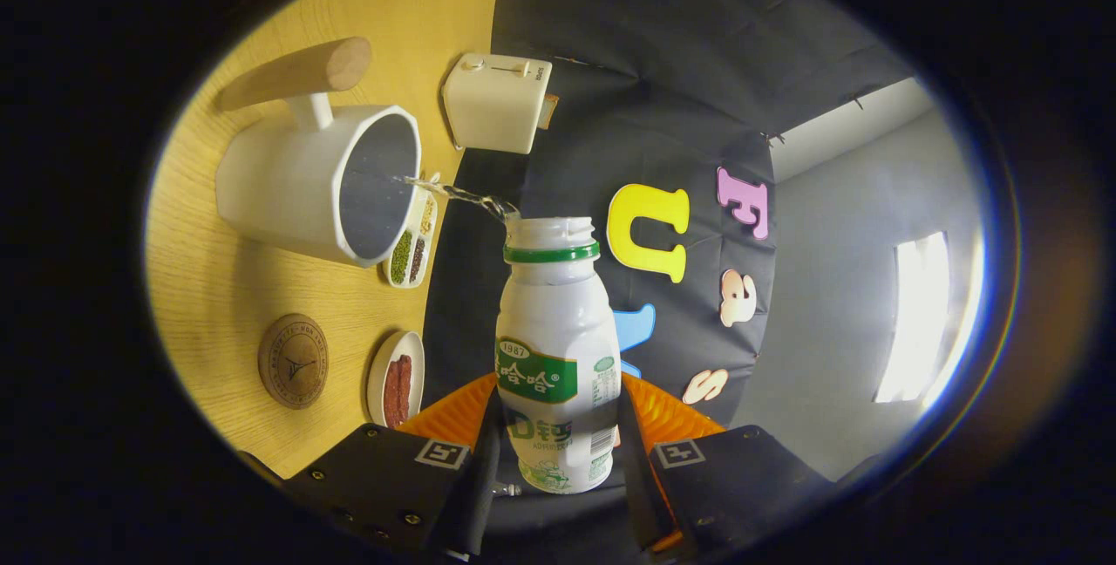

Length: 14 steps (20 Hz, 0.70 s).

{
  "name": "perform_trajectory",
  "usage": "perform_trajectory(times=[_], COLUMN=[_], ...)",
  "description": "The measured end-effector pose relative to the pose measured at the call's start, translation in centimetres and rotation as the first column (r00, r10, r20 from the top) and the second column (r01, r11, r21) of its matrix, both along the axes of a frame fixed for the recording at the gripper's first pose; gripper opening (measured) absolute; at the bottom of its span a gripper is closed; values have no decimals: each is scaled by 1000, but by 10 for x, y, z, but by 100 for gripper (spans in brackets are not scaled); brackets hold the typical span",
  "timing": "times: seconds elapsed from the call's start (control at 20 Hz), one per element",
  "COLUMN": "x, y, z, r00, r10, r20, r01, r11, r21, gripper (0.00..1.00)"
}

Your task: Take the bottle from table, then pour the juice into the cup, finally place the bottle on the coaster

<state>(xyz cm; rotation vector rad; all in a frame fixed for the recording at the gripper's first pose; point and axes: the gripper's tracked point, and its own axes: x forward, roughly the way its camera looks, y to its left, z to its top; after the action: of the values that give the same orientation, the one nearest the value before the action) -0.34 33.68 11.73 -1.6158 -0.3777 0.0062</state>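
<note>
My gripper (558,434) is shut on a white bottle (556,347) with a green neck ring and green label, both fingers pressing its lower body. The whole view is rolled sideways, so the bottle is tipped toward the cup. A thin clear stream (453,193) runs from the bottle's open mouth into the white cup (305,186), which has a wooden handle (301,72) and a dark inside. The cup stands on the wooden table (218,286) just beyond the bottle's mouth. A round wooden coaster (293,361) lies on the table beside the cup, nearer my fingers.
A white toaster (495,103) stands at the table's far edge by the black booth wall. A narrow white dish of green and dark beans (411,251) lies behind the cup. A small round plate with reddish pieces (396,378) sits between the coaster and my fingers.
</note>
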Motion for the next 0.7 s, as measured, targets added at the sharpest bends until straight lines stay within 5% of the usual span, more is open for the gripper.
perform_trajectory(times=[0.7], x=[1], y=[1], z=[0], r00=[1000], r10=[-3], r20=[16], r01=[3], r11=[999], r21=[-40], gripper=[63])
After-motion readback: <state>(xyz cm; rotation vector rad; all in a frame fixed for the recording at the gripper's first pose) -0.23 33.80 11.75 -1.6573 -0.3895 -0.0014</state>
